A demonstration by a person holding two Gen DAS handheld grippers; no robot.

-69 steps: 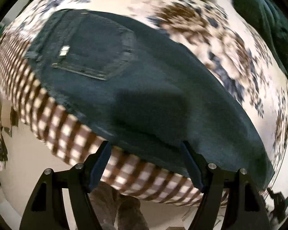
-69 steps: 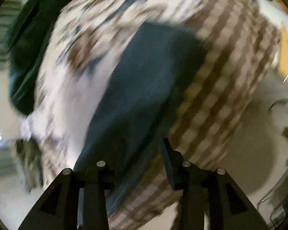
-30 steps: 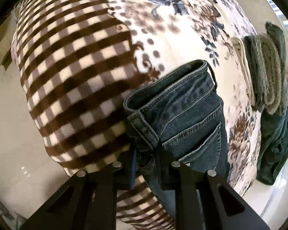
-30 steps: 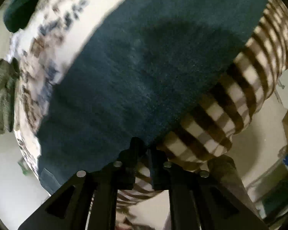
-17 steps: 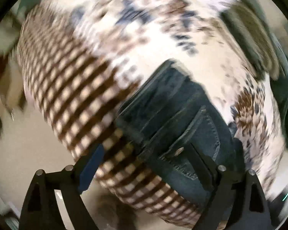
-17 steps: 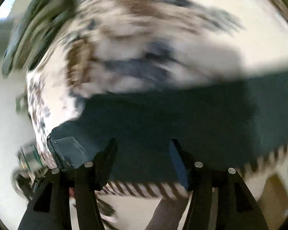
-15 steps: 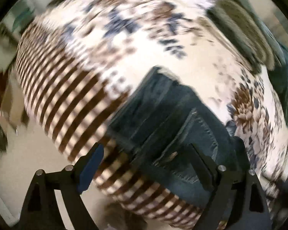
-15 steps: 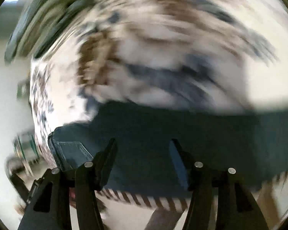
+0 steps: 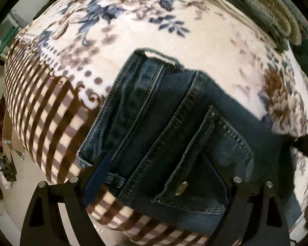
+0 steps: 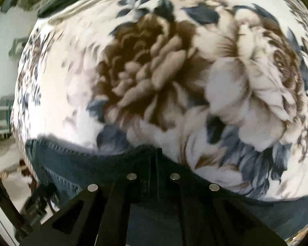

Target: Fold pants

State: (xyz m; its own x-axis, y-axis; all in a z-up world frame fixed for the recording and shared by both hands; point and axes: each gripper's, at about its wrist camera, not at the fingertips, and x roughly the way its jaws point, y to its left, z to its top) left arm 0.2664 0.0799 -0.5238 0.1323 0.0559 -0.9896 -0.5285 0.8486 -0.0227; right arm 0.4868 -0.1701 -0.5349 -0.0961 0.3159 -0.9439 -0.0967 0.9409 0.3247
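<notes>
Floral blanket (image 9: 195, 47) fills frame, jeans (image 9: 174, 135) lower centre; left tongs (image 9: 164, 176) spread, right tongs (image 10: 154, 157) newly pinching denim edge.

Your right gripper (image 10: 154, 155) hides the jeans (image 10: 76, 168) edge it pinches; the jeans' legs run out of view.
</notes>
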